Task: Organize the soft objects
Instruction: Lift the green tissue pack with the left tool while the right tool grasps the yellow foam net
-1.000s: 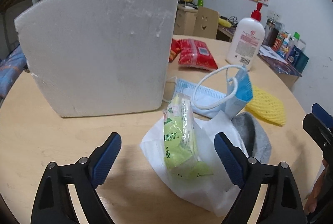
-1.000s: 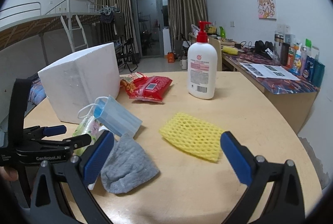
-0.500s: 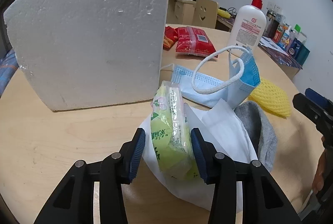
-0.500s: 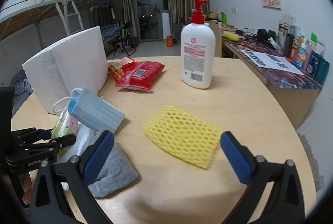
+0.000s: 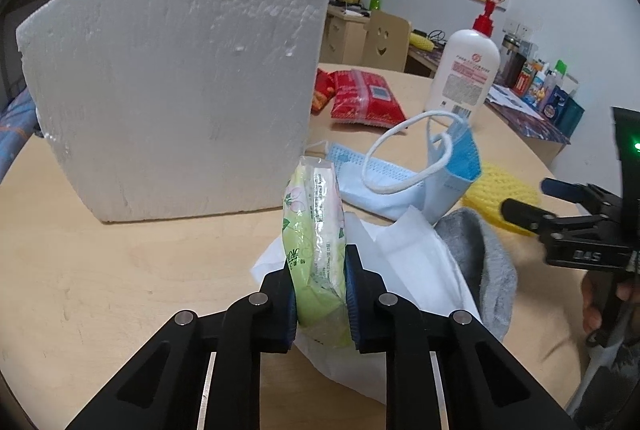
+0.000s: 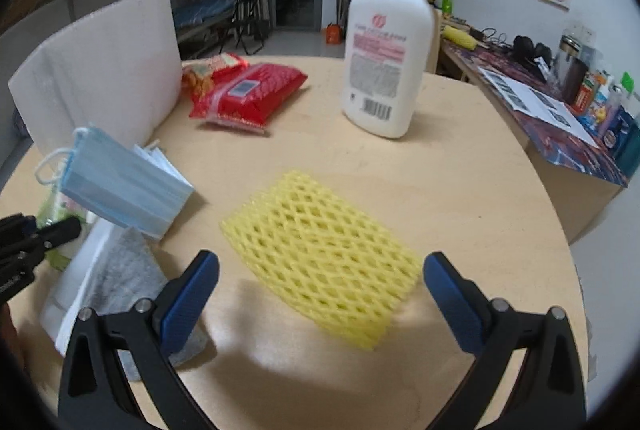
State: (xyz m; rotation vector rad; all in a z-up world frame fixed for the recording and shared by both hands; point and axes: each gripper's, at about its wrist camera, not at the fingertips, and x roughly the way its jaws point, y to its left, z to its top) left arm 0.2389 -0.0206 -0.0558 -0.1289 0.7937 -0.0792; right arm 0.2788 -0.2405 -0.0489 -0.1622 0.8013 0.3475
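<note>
My left gripper [image 5: 320, 264] is closing its jaws on a green tissue pack [image 5: 314, 214], and both blue pads press its lower end. The pack stands upright on a white sheet [image 5: 412, 262] beside a grey cloth [image 5: 480, 262]. Blue face masks [image 5: 452, 166] lean just behind them. My right gripper [image 6: 320, 262] stands open and low over a yellow foam net [image 6: 316, 230] that lies flat on the round wooden table [image 6: 460, 190]. Nothing sits between its pads.
A big white foam block [image 5: 180, 78] stands at the left. A red wipes pack [image 6: 252, 94] and a lotion bottle with a red pump [image 6: 386, 58] stand farther back. A cluttered desk [image 6: 560, 118] lies past the table's right edge.
The left jaws went from wide open to pressed on the green tissue pack. My right gripper moved forward and down toward the yellow net, which now looks larger and centred.
</note>
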